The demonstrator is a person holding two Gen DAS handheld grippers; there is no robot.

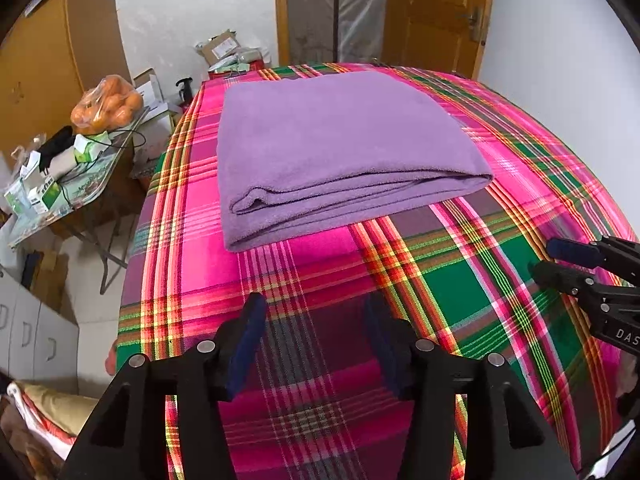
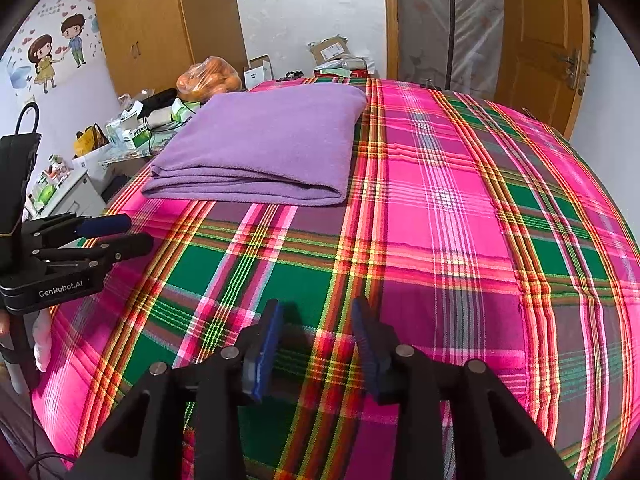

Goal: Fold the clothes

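On the plaid bed [image 1: 460, 280], a folded purple cloth [image 1: 340, 148] lies flat toward the far edge, its stacked fold edges facing the tongs. Both tongs hover over bare cover, well short of it, and hold nothing. The left gripper [image 1: 314, 340] has its jaws apart, and the cloth sits at its twelve o'clock, dead ahead. The right gripper [image 2: 318, 340] is likewise parted and sees the cloth at about eleven o'clock, off to its left. The cloth's long axis appears to run from near to far. By my judgement the left hand is nearer and squarer to the near edge for any further fold.
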